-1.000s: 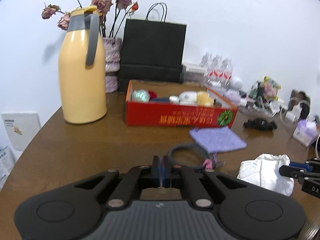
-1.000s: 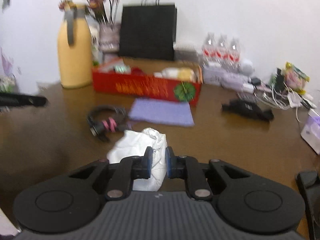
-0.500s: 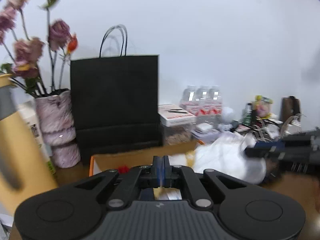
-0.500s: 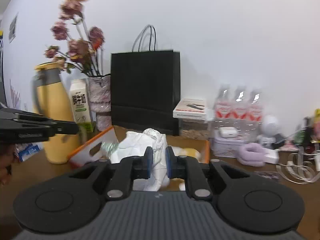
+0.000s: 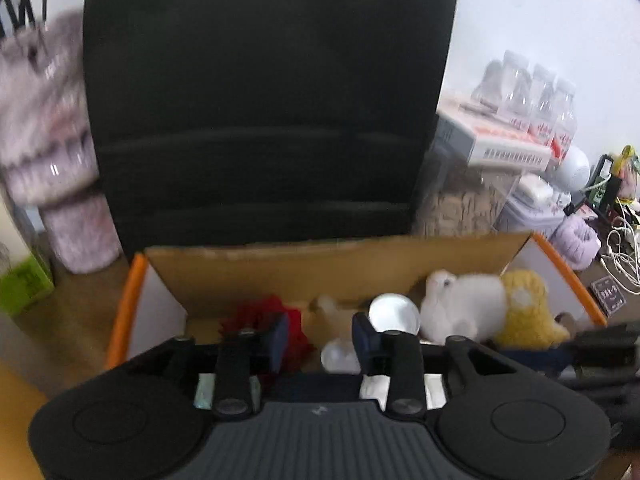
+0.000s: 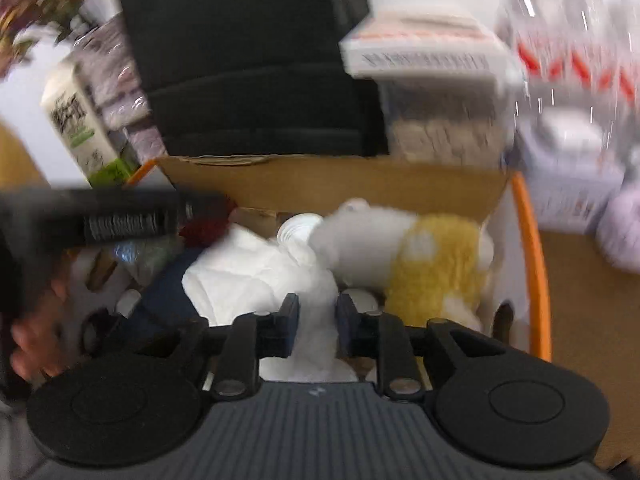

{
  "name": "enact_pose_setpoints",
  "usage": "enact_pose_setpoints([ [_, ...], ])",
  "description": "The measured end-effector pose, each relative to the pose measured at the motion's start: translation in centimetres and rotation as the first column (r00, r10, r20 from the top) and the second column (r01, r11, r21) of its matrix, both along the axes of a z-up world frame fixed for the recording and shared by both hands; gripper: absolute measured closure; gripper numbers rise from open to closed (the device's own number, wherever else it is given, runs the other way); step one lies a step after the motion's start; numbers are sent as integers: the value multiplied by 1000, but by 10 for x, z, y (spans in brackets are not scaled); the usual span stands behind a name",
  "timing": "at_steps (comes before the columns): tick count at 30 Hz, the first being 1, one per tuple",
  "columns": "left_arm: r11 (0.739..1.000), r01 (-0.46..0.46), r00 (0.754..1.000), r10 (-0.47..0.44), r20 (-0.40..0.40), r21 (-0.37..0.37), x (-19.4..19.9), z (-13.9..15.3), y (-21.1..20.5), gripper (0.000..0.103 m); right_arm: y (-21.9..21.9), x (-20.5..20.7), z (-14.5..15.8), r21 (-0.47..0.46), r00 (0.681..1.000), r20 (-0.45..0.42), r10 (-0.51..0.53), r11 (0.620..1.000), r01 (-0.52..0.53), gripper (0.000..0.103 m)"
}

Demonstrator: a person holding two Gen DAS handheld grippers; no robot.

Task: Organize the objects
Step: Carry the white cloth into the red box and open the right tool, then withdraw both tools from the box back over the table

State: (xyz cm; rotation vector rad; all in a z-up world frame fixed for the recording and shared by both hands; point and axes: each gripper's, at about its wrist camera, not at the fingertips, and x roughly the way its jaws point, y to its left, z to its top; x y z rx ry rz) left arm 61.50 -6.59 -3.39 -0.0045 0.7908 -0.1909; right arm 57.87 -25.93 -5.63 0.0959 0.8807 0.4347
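The cardboard box point(image 5: 400, 252) with orange edges point(image 6: 528, 248) lies under both grippers. Inside it are a red fuzzy thing point(image 5: 256, 316), a white plush point(image 5: 464, 308) and a yellow plush point(image 6: 436, 264). My left gripper point(image 5: 320, 340) hovers over the box's middle with its jaws opening; nothing is between them. My right gripper point(image 6: 318, 322) is over the box too, jaws opening. The crumpled white cloth point(image 6: 256, 268) rests on the box's contents and still reaches up between the fingers. The left gripper point(image 6: 120, 220) shows as a blurred black bar at the left.
A black paper bag point(image 5: 260, 100) stands right behind the box. A vase point(image 5: 52, 152) and a carton point(image 6: 80, 124) are at the left. A clear container with a flat box point(image 6: 420, 48) on top and water bottles point(image 5: 536, 96) are at the right. A hand point(image 6: 32, 340) holds the left tool.
Both grippers travelled from the near table to above the box, and the right one carried the white cloth along. Both pairs of jaws, shut before, now stand apart.
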Motion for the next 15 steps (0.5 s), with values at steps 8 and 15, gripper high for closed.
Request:
enact_pose_setpoints([
  [8,999,-23,1000,23,10,-28,-16,22,12,53,7,-4,12,-62,999,30,-15,998,17,30],
  [15,997,11,992,-21,124,80,-104,86,5,30,-3,-66,84,-71,981,195,-15,997,29,7],
])
